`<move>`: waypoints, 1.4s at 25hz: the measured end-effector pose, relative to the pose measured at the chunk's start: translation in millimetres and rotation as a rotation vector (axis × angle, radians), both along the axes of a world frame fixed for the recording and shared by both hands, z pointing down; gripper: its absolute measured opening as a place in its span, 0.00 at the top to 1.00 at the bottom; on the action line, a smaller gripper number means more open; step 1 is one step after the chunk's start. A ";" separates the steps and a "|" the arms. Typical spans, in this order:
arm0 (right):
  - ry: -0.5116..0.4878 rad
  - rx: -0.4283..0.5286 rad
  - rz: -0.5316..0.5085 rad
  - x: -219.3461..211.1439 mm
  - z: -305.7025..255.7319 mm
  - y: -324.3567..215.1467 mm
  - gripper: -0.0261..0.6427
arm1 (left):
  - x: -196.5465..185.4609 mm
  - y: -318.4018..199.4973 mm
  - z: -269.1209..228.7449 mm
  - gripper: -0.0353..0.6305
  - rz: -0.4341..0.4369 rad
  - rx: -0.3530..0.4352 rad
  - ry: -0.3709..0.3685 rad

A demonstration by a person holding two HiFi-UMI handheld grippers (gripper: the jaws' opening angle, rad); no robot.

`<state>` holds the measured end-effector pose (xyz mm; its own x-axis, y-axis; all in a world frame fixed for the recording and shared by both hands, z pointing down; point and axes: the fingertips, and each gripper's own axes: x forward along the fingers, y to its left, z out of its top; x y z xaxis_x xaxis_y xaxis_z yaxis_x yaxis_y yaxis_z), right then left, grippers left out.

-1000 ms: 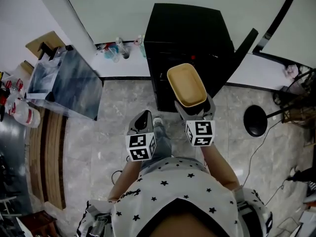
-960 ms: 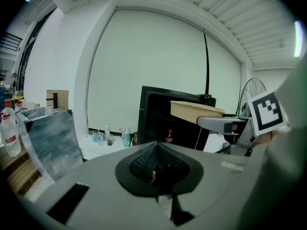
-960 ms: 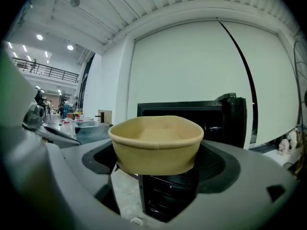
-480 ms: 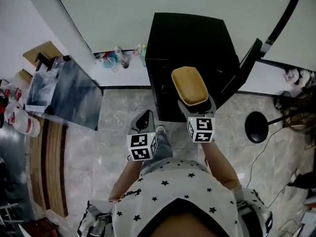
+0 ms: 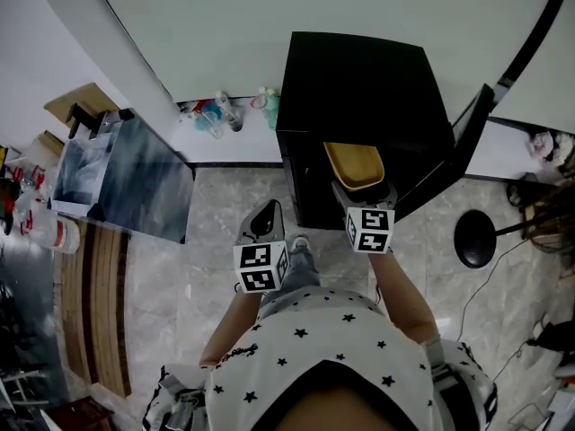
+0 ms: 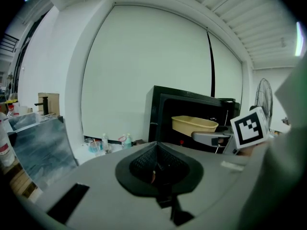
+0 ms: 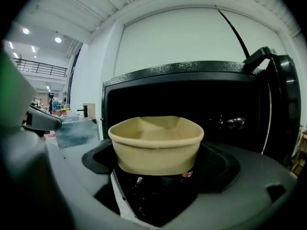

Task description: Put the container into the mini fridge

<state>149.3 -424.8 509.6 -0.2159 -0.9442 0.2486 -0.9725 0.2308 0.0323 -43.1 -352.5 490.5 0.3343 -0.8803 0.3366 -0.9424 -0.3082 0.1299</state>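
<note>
A tan paper container (image 5: pixel 356 165) is held by my right gripper (image 5: pixel 361 191), which is shut on its near wall. Its far half sits inside the open front of the black mini fridge (image 5: pixel 363 88); the fridge door (image 5: pixel 454 164) stands swung out to the right. In the right gripper view the container (image 7: pixel 156 143) fills the middle, with the dark fridge cavity (image 7: pixel 230 109) behind it. My left gripper (image 5: pixel 261 224) hangs lower left of the fridge, shut and holding nothing. From the left gripper view, the container (image 6: pixel 194 124) shows at the fridge mouth.
A grey marbled panel (image 5: pixel 126 180) leans at the left beside a wooden strip (image 5: pixel 90 312). Several bottles (image 5: pixel 220 115) stand on the white ledge by the wall. A black round stand base (image 5: pixel 474 239) and cables lie right of the fridge door.
My right gripper has carried the container forward, from in front of the fridge to partway inside its opening. The left gripper has stayed nearly still.
</note>
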 end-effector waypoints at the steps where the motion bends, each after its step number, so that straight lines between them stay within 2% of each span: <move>1: 0.000 -0.005 0.003 -0.4 1.6 -4.2 0.22 | -2.1 -3.6 -0.6 0.93 -0.003 0.000 0.001; 17: -0.004 -0.058 0.026 -3.4 23.8 -56.8 0.22 | -17.9 -38.4 2.9 0.93 -0.015 -0.019 0.019; 27: -0.003 -0.044 0.016 -9.5 25.8 -93.6 0.22 | -22.9 -51.2 5.8 0.93 -0.032 -0.032 0.012; 35: -0.028 -0.025 0.047 -9.2 29.6 -116.1 0.22 | -24.6 -52.1 7.3 0.93 -0.033 -0.042 -0.005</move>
